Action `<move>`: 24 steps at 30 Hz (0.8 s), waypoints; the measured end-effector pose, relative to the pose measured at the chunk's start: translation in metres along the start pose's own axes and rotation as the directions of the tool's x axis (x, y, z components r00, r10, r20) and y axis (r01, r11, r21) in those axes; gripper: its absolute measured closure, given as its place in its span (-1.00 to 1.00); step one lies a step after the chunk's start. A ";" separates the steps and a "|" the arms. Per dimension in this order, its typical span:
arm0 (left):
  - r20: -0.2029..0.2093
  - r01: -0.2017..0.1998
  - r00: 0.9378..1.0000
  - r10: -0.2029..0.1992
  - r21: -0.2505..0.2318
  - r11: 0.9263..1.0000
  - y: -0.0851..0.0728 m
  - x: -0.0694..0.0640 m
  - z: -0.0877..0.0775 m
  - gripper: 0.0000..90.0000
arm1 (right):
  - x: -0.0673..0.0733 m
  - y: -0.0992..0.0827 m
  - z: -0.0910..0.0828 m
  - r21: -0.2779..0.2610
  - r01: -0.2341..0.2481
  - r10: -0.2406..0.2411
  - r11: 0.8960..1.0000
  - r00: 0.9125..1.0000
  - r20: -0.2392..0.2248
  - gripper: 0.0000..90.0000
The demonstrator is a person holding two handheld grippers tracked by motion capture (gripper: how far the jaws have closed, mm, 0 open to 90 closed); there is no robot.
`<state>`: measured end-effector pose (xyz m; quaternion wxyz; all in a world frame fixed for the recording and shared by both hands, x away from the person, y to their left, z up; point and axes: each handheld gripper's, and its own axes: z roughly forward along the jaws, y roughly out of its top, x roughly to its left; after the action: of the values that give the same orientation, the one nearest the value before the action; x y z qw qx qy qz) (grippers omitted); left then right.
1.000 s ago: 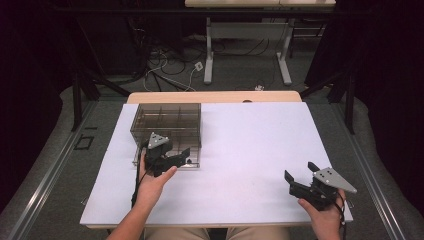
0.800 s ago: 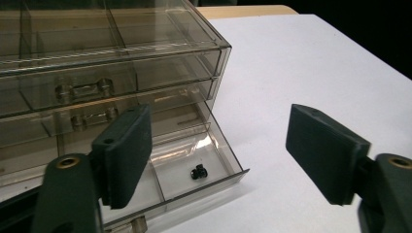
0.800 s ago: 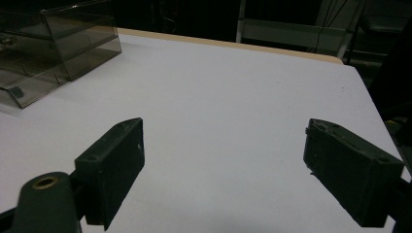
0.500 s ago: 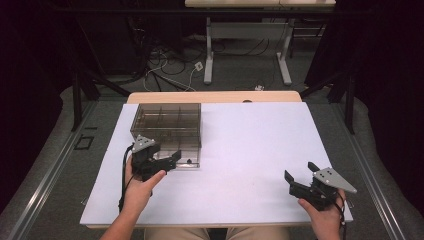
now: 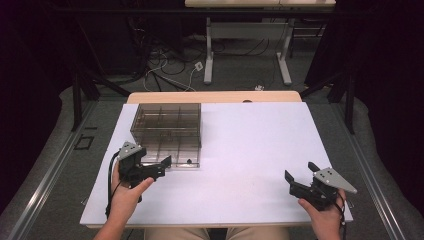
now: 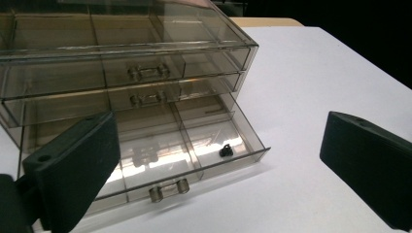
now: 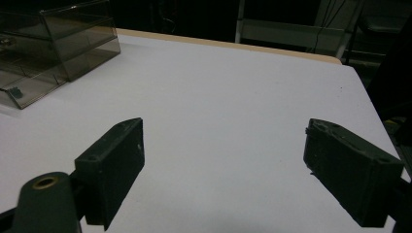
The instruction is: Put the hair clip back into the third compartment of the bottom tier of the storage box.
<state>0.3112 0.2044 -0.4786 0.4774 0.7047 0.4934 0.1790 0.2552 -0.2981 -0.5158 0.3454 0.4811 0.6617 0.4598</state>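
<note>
The left gripper (image 5: 159, 167) hangs just in front of the clear drawer cabinet (image 5: 167, 120), and its jaws, empty, have just been opening and now stand wide apart. Between them, a little beyond their tips in the left gripper view, lies the bottom drawer (image 6: 160, 160), pulled out onto the white desk (image 5: 250, 150). Its small clear handle (image 6: 168, 189) sits nearer the left jaw, low and close. A small black part (image 6: 226, 150) rests in the drawer's front compartment, closer to the right jaw. The two drawers above stay pushed in.

The right gripper (image 5: 300, 181) rests well apart from the cabinet near the desk's near edge, its jaws also spread and empty, with bare desk between them.

The step in hand looks like letting go of the opened drawer. The next move likely calls for lowering the jaws into that compartment, centring them on the black part, and closing gently, since the part is tiny and sits near the drawer's front wall.
</note>
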 end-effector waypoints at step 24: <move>-0.057 0.007 0.998 -0.009 -0.038 0.999 -0.029 0.031 -0.038 -0.99 | 0.000 -0.001 0.001 -0.014 0.002 -0.002 1.000 1.000 -0.001 -0.68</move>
<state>0.2823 0.2517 -0.4919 0.4772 0.6881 0.5062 0.2065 0.2559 -0.2978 -0.5168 0.3488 0.4778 0.6592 0.4642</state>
